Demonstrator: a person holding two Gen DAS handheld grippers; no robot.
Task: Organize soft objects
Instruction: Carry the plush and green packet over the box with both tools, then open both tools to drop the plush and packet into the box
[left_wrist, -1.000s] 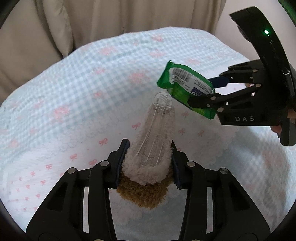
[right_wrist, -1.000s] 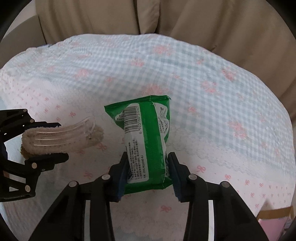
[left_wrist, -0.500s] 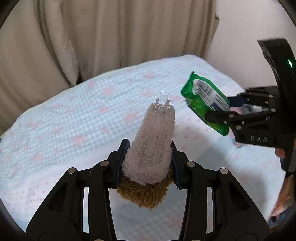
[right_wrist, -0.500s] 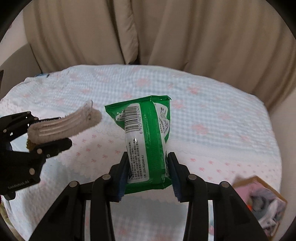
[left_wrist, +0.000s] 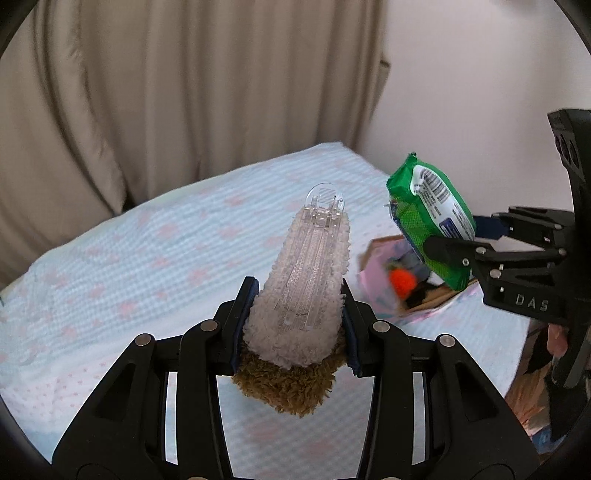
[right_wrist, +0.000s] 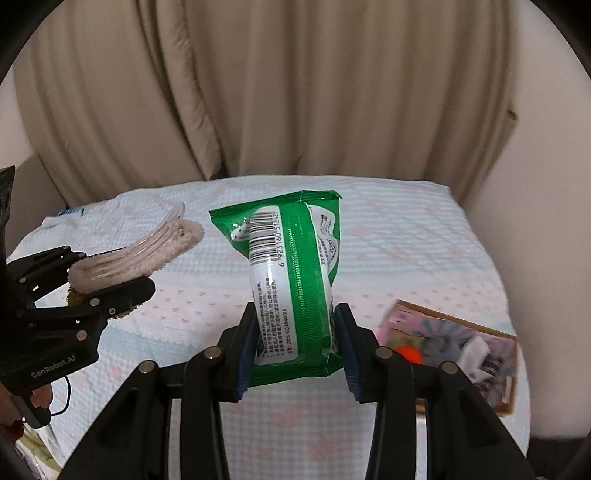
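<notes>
fleece and clear plastic: 1 fluffy hair clip (left_wrist: 303, 295), pale pile over brown, pinched at its lower end by the left gripper (left_wrist: 295, 332), held in the air above the bed (left_wrist: 110, 277) and short of the cardboard box (right_wrist: 498, 332).
green film: 1 pack of wipes (right_wrist: 291, 288), barcode side up, pinched between the blue pads of the right gripper (right_wrist: 295, 350), also off the bed, just left of the box and above its near edge in the left wrist view.
step in hand, as judged: carry phase; both items lifted, neither yet stowed.
next move calls for: bringing each item over the open box, lowering it, then spreading the jaws.
hard to make out: box contents blurred, only 1 orange ball (left_wrist: 402, 280) is distinct; far side hidden by the pack.
</notes>
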